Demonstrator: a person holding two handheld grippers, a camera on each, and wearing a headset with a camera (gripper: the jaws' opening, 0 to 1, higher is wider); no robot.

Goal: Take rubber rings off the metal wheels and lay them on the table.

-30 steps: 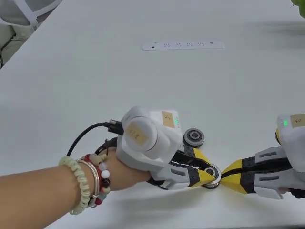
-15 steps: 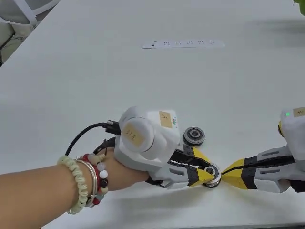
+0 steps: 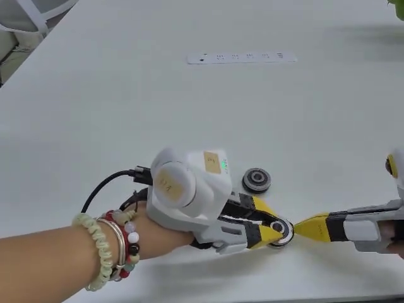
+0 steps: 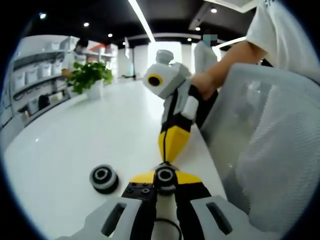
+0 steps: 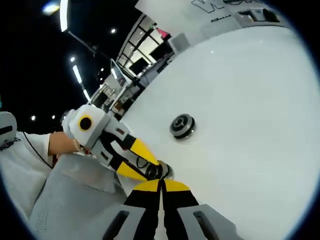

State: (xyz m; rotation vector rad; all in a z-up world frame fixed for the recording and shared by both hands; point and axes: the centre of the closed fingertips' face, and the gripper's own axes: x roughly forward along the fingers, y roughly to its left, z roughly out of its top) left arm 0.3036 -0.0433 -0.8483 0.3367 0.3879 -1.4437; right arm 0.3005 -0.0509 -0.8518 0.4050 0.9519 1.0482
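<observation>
The left gripper point(image 3: 274, 228) holds a small wheel point(image 3: 282, 231) between its yellow tips. Its jaws are narrow and pinch the wheel from both sides. The wheel sits right at the tips, low over the white table point(image 3: 126, 113).

The right gripper point(image 3: 299, 228) points at the left one, tip to tip. Its jaws are pressed tight together, with just a thin line between them. Their point touches the edge of the held wheel. I cannot tell if they pinch any rubber there.

A second wheel point(image 3: 257, 179) lies flat on the table, near the left jaws, off to their left side. It does not touch them. A dark ring point(image 4: 93, 178) goes round it. From the right jaws, this wheel is out in front, past the held one.

A hand point(image 3: 154, 230) with bead bracelets point(image 3: 110, 243) grips the left gripper, and a black cable point(image 3: 107, 183) runs from the gripper's back.

A white power strip point(image 3: 242, 58) lies on the table, well apart from both pairs of jaws. In the left gripper view, a green plant point(image 4: 89, 75) stands far off, ahead and to the left of the jaws. A grey mesh chair point(image 4: 270, 150) is on their right.
</observation>
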